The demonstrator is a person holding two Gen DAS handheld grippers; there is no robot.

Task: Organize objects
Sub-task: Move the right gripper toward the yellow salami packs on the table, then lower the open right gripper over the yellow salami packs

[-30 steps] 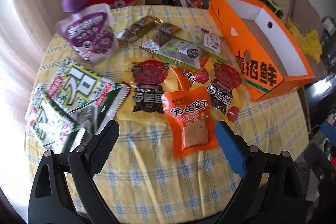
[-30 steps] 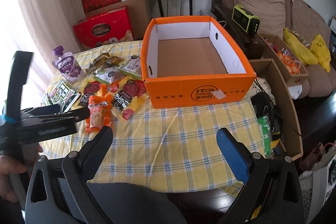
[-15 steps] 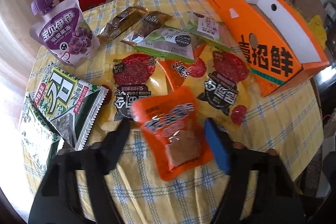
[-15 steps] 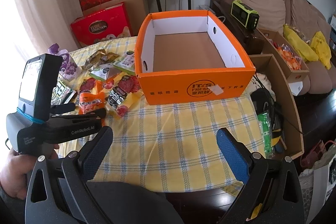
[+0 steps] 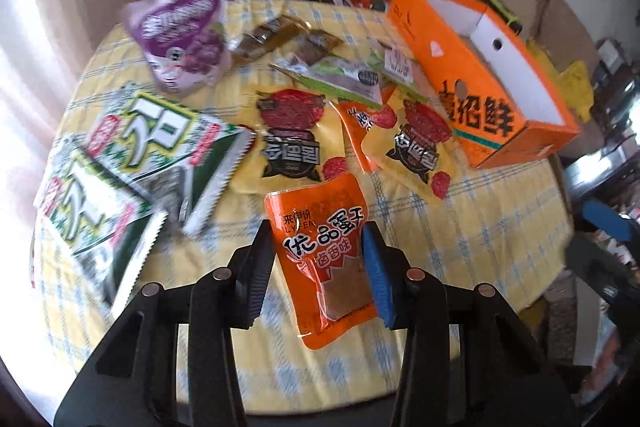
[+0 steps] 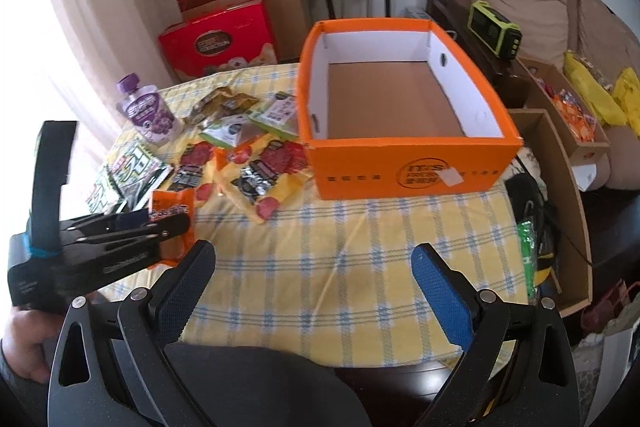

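The orange box (image 6: 408,171) stands open on the checked tablecloth (image 6: 360,267), at about one o'clock from the left gripper, and nothing lies on its brown floor. The right gripper (image 6: 316,291) hangs over bare cloth with its jaws wide apart and nothing between them. The left gripper (image 5: 320,267) has just been closing its jaws, which now press both sides of the orange snack packet (image 5: 324,259), with the other snack packs spread from ten to twelve o'clock beyond it.

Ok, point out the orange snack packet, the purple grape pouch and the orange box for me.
orange snack packet (image 5: 320,247): left wrist view, on its printed front.
purple grape pouch (image 5: 182,39): left wrist view, on its purple label.
orange box (image 6: 400,167): right wrist view, on its near outer wall.
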